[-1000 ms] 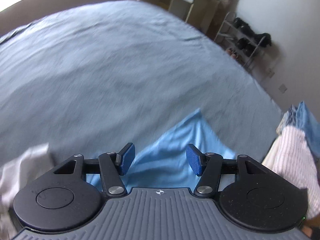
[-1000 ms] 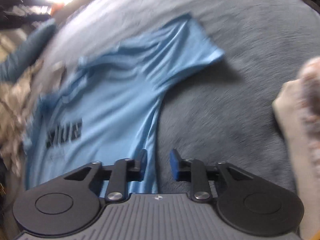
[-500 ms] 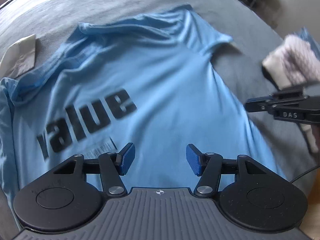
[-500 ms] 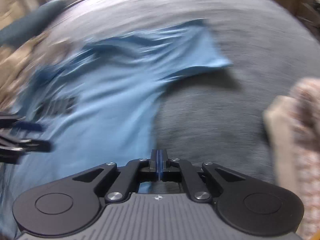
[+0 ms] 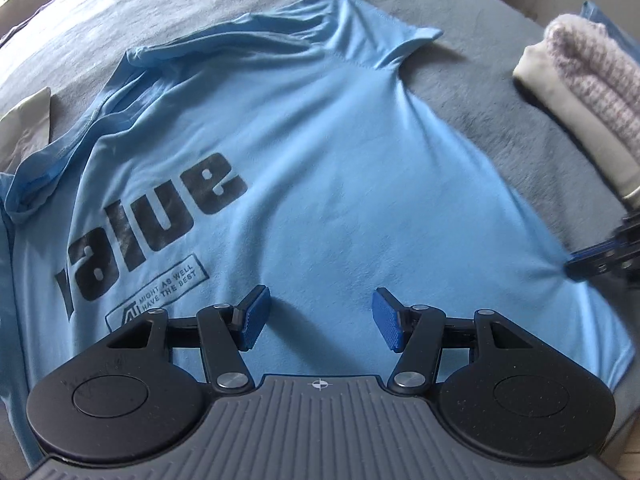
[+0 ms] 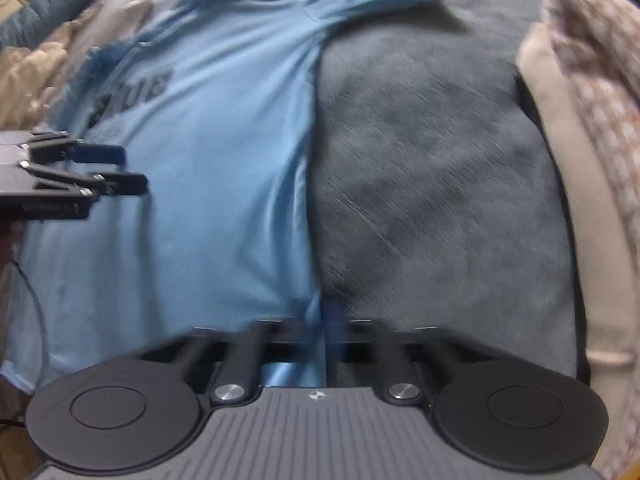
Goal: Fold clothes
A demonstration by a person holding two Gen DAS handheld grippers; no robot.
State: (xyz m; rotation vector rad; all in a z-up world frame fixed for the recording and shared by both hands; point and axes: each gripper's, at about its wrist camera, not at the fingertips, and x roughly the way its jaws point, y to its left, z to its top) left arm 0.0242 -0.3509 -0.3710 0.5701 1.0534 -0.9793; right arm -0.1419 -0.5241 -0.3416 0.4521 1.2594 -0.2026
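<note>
T-shirt (image 5: 320, 152), light blue, is pinched at its right side edge by the right tongs (image 6: 326, 320): jaws are closed together with a fold of the blue cloth caught between them, low on the side seam near the hem. In the left wrist view the same tongs enter from the right edge, and the fabric puckers toward the pinch point. The left tongs (image 5: 320, 322) hover just above the lower middle of the shirt, jaws spread wide, holding nothing; whether the pads (image 5: 254, 320) touch the cloth cannot be told.

Step in hand, as judged: spreading and flattening the shirt before any fold. No fold is made yet. The right side is under control; the left side is not.

Next move likely calls for the left tongs to shift to the opposite side edge or hem, close on a single layer, and pull against the right grip to take out slack. Risk: pinching the bed cover along with the shirt.

Shirt condition: lies print-side up on the grey bed (image 5: 460, 92), collar end away from the tongs, hem nearest. Black lettering "value" (image 5: 160, 224) and a small boxed caption below it. Right sleeve (image 5: 400, 36) lies out flat; the collar and left shoulder area (image 5: 80, 128) are bunched and rumpled. Long soft creases run along the right side.

A stack of folded clothes (image 5: 580, 92), cream and knitted pink, sits on the bed to the right, apart from the shirt.
</note>
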